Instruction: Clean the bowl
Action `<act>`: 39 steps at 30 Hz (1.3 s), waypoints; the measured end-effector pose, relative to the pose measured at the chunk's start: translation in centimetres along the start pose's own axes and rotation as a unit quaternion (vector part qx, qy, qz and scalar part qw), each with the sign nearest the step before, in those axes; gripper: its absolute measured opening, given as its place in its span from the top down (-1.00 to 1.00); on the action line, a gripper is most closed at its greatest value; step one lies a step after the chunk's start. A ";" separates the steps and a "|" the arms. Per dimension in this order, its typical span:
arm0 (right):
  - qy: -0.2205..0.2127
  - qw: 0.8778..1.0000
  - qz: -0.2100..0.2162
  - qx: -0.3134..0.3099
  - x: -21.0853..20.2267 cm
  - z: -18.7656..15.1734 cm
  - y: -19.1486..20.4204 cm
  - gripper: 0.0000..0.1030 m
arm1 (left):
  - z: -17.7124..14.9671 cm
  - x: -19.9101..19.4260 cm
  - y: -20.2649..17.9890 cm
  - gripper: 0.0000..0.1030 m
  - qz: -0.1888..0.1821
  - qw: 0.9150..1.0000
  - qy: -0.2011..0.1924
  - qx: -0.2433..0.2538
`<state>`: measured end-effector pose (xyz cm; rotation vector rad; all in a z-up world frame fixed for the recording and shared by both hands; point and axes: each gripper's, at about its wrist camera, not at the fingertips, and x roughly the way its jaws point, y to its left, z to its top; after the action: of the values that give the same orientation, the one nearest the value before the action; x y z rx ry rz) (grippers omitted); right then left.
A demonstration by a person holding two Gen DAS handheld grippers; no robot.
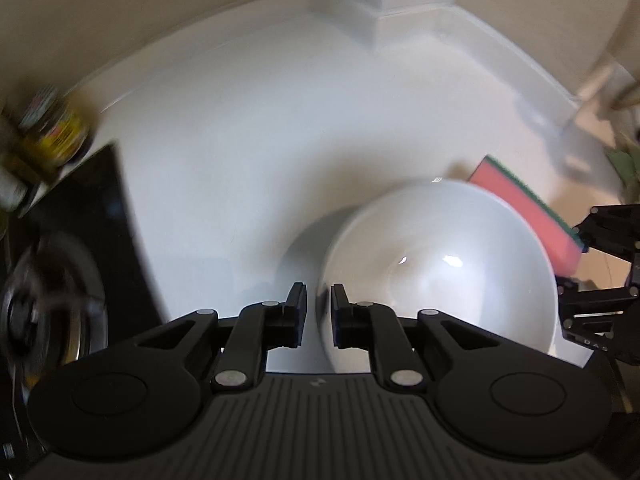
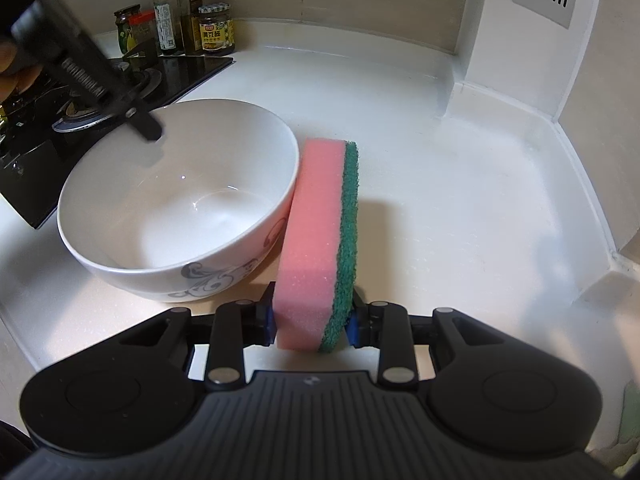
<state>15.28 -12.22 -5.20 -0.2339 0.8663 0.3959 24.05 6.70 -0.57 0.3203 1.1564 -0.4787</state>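
A white bowl [image 2: 176,208] with a grey scroll pattern stands upright on the white counter [image 2: 460,184]; it also shows in the left wrist view [image 1: 440,264]. My left gripper [image 1: 318,308] has its jaws close together over the bowl's near rim, one finger inside and one outside; it shows in the right wrist view [image 2: 148,130] at the bowl's far rim. My right gripper [image 2: 312,320] is shut on a pink sponge with a green scouring side [image 2: 320,232], held on edge just right of the bowl. The sponge [image 1: 532,212] also shows in the left wrist view.
A black gas hob [image 2: 120,80] lies left of the bowl. Jars and bottles of sauce [image 2: 188,24] stand behind it by the wall. A white boxed column [image 2: 512,52] rises at the counter's back right corner.
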 end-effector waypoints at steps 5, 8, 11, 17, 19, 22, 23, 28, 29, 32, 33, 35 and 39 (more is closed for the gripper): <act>0.002 1.000 0.000 -0.001 -0.1 0.0 0.0 0.47 | 1.1 1.3 -0.5 0.75 0.003 1.000 0.007 0.023; 0.002 1.000 0.000 0.001 0.0 0.1 -0.1 0.47 | 0.4 1.1 0.1 0.73 0.004 0.999 -0.010 -0.030; 0.000 1.000 0.001 0.006 0.1 0.2 -0.1 0.47 | -1.6 0.6 0.7 0.71 0.023 0.990 -0.040 -0.133; 0.003 1.000 -0.003 0.006 0.2 0.3 0.1 0.46 | -3.3 -0.3 -0.7 0.77 0.018 0.995 -0.010 -0.096; 0.005 1.000 -0.006 0.001 0.3 0.3 0.1 0.46 | -3.4 -0.5 -1.1 0.78 0.003 0.998 0.009 -0.062; 0.004 1.000 -0.002 0.000 0.2 0.3 -0.1 0.46 | -2.5 -0.8 -0.4 0.78 -0.011 0.999 -0.004 -0.038; 0.004 1.000 -0.002 -0.002 0.2 0.3 0.0 0.46 | -2.0 -0.9 -0.2 0.78 -0.021 0.999 -0.013 -0.032; 0.005 1.000 -0.006 -0.025 -0.1 0.0 0.4 0.46 | 0.1 -0.3 -0.9 0.77 -0.021 0.999 -0.009 0.030; 0.005 1.000 -0.006 -0.028 -0.2 0.0 0.4 0.46 | 0.4 -0.1 -1.1 0.77 -0.017 0.999 -0.003 0.037; 0.007 0.999 -0.004 -0.034 -0.3 0.0 0.6 0.46 | 1.1 1.0 -1.3 0.78 -0.013 0.999 0.013 0.050; 0.007 0.999 -0.003 -0.032 -0.3 0.0 0.6 0.46 | 1.0 1.1 -1.7 0.78 -0.009 0.999 0.014 0.049; 0.007 1.000 -0.001 -0.028 -0.3 0.3 0.5 0.46 | 0.8 1.2 -1.5 0.75 -0.009 1.000 0.009 0.026; 0.004 1.000 0.002 -0.023 0.0 0.9 0.2 0.46 | 0.0 1.2 -0.7 0.69 -0.005 0.999 -0.014 -0.051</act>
<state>15.79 -11.72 -4.67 -0.2764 0.8657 0.4198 24.12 5.82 -1.70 0.2188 1.1507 -0.4302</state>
